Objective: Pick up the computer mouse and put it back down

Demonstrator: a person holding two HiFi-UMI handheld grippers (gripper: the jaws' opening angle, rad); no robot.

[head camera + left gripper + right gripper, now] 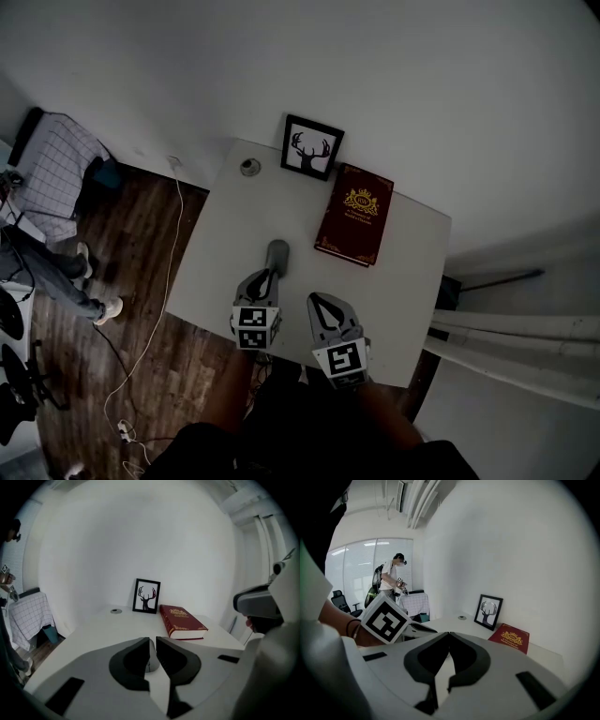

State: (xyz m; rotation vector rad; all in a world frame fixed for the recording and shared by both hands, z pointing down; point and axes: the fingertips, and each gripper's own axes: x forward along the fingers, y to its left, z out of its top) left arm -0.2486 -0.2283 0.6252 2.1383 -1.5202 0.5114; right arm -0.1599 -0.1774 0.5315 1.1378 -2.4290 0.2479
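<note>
While the computer mouse (149,657) sits pinched between the left tool's (152,641) jaws, which stand narrow with pads on its two sides, most of its body pokes out past the tips.

Right tool (448,634): jaws together, nothing between, idling just right of the left tool.

Ahead and right of the left tool: red book (182,621). Straight ahead, farther off: framed deer picture (146,596).

Risk, as a judgement: the hold is on smooth curved sides near one end, so the mouse may pivot nose-down or slide out onto the tabletop (412,281) if tilted or jerked.

The left gripper view shows the pad contact. The head view shows only grey mouse beyond the tips, and I cannot tell there whether it is clear of the tabletop.
</note>
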